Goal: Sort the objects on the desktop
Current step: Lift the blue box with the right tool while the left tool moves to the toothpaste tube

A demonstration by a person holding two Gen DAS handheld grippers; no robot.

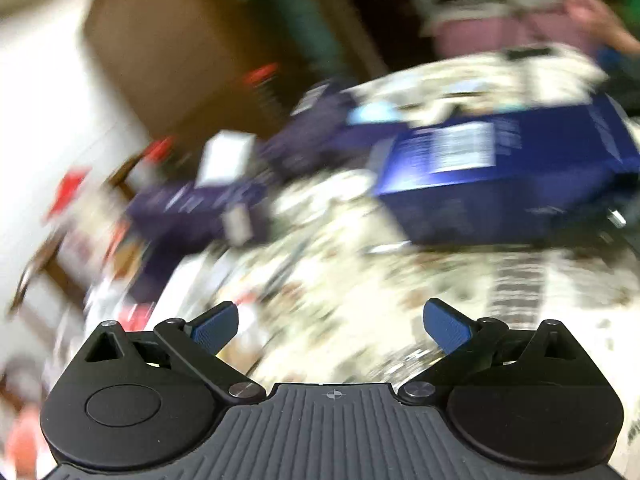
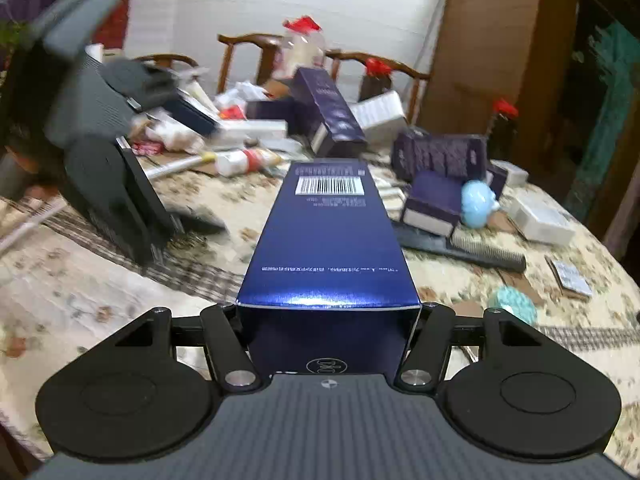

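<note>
Right wrist view shows the right claw (image 2: 328, 320) closed on the near end of a long blue box (image 2: 326, 236), its jaws pressed against the box's two sides, so the box runs straight out ahead of it over the tabletop (image 2: 80, 296). Only the near end is gripped, and the rest reaches far forward, so I judge the main risk is the box levering downward or twisting between the jaws; a quick swing could also crush its thin card walls.

Ahead of the box's far tip lies a crowd of dark purple boxes (image 2: 332, 112) and a fallen bottle (image 2: 240, 160), close enough that a forward push would knock into them. To the right of the claw sit a pale blue figurine (image 2: 478, 204), a black comb (image 2: 464, 248) and a white box (image 2: 540, 220); a sweep to that side could send the figurine rolling. To the left, the left claw's own body looms large and near, so the two tools could collide.

Left wrist view is badly blurred. The left claw (image 1: 330, 326) has its jaws spread wide with nothing between them, floral cloth showing through the gap. The blue box appears up and to its right, well apart from its fingertips (image 1: 444, 324). Beyond the tabletop stand wooden chairs (image 2: 256, 52).
</note>
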